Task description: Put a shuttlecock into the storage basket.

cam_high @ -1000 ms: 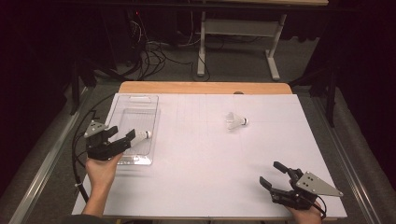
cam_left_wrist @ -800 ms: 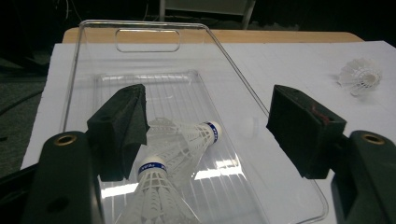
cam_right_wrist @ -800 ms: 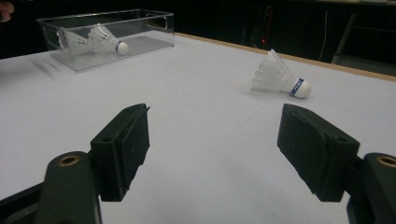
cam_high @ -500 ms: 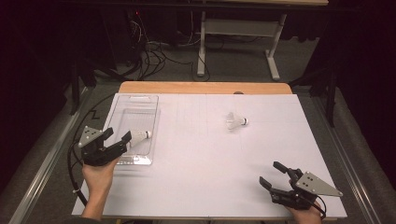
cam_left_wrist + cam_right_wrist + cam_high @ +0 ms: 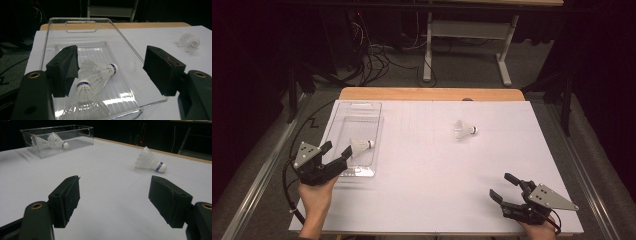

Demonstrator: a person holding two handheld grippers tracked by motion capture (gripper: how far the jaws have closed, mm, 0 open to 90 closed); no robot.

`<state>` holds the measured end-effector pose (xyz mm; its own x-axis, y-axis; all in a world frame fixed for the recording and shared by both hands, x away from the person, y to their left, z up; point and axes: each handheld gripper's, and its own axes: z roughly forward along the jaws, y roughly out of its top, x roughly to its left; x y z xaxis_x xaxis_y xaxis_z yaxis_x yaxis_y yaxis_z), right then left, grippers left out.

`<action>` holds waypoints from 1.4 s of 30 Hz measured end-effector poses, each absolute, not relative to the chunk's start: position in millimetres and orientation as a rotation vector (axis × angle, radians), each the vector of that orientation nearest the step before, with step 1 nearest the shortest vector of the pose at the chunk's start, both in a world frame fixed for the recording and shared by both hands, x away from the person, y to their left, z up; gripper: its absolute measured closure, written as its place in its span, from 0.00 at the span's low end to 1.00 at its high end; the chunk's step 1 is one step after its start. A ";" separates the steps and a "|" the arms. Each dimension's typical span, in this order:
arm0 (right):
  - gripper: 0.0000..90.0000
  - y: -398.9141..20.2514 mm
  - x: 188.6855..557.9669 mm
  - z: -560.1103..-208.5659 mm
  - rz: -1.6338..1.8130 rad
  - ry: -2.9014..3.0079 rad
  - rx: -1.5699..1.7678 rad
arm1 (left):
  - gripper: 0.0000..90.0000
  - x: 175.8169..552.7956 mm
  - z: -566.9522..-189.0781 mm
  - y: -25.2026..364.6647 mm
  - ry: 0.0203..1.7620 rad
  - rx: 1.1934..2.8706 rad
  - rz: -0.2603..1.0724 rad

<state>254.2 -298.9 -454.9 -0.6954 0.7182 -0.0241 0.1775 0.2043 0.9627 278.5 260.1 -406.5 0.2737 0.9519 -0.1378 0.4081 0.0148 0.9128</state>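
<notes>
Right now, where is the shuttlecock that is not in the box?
In the high view, the loose shuttlecock lies on the white table, right of the clear box, far from both grippers.

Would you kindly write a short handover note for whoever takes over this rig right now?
Left hand-held gripper: open, empty, at the near end of the clear tray.
Right hand-held gripper: open, empty, low over the table's near right corner.
Done: two shuttlecocks lie in the tray, one farther in, one at the near end.
Left: one shuttlecock on the table, on its side right of the tray, likely goes in next; the right hand-held gripper looks better placed for it.
</notes>
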 end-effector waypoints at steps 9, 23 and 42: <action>0.28 -298.4 254.3 -454.9 1.508 2.010 0.829 | 0.32 267.2 -408.6 257.1 1.271 1.575 0.702; 0.28 -298.5 254.8 -455.0 1.512 2.012 0.830 | 0.31 251.4 -413.4 255.7 1.255 1.577 0.694; 0.28 -298.1 255.4 -455.1 1.510 2.012 0.830 | 0.31 231.4 -426.5 252.2 1.239 1.597 0.680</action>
<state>255.4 -298.1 -455.1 -0.6964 0.7173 -0.0232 0.1783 0.2041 0.9626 231.4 252.2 -426.5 0.3268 0.9367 -0.1255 0.3967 -0.0153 0.9178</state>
